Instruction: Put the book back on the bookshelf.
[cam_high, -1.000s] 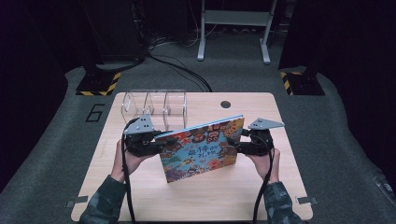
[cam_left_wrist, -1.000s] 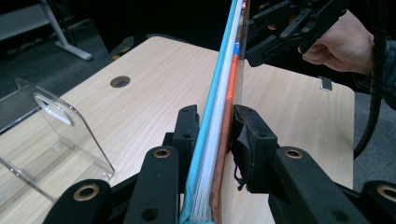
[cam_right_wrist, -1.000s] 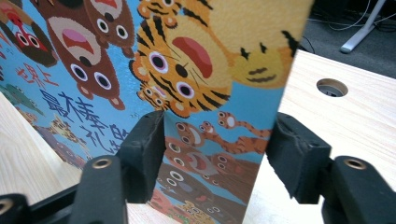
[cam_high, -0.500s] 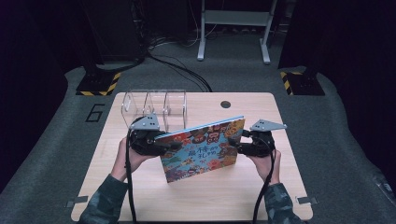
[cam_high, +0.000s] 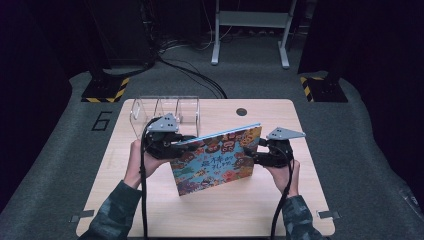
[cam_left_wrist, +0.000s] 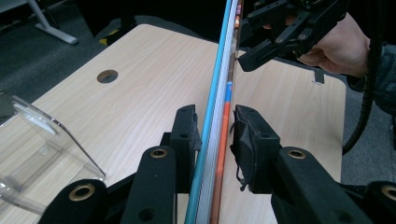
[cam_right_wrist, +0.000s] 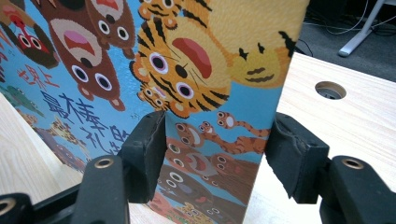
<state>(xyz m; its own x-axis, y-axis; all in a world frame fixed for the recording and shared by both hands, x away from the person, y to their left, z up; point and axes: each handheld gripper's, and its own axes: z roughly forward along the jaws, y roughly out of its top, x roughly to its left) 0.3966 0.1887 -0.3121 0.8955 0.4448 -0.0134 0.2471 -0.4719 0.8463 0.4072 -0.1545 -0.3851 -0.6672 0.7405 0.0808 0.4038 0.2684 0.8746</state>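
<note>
A colourful picture book (cam_high: 215, 160) with cartoon animals on its cover stands on edge over the table, tilted, its top edge rising to the right. My left gripper (cam_high: 187, 142) is at its upper left corner. In the left gripper view the book (cam_left_wrist: 219, 116) runs edge-on between the pads of that gripper (cam_left_wrist: 215, 135), which have just been closing and now press on it. My right gripper (cam_high: 257, 152) is shut on the book's right edge. In the right gripper view one pad (cam_right_wrist: 149, 149) lies on the cover (cam_right_wrist: 187, 70) and the other sits behind the edge.
A clear acrylic rack (cam_high: 165, 112) with upright dividers stands at the table's back left, just behind my left gripper. The wooden table (cam_high: 240, 215) has a round cable hole (cam_high: 242, 111) near its far edge. Striped stand feet (cam_high: 105, 90) and cables lie on the floor beyond.
My left gripper has shifted a little to the right and upward along the book's top left corner. The book and my right gripper have stayed where they were.
</note>
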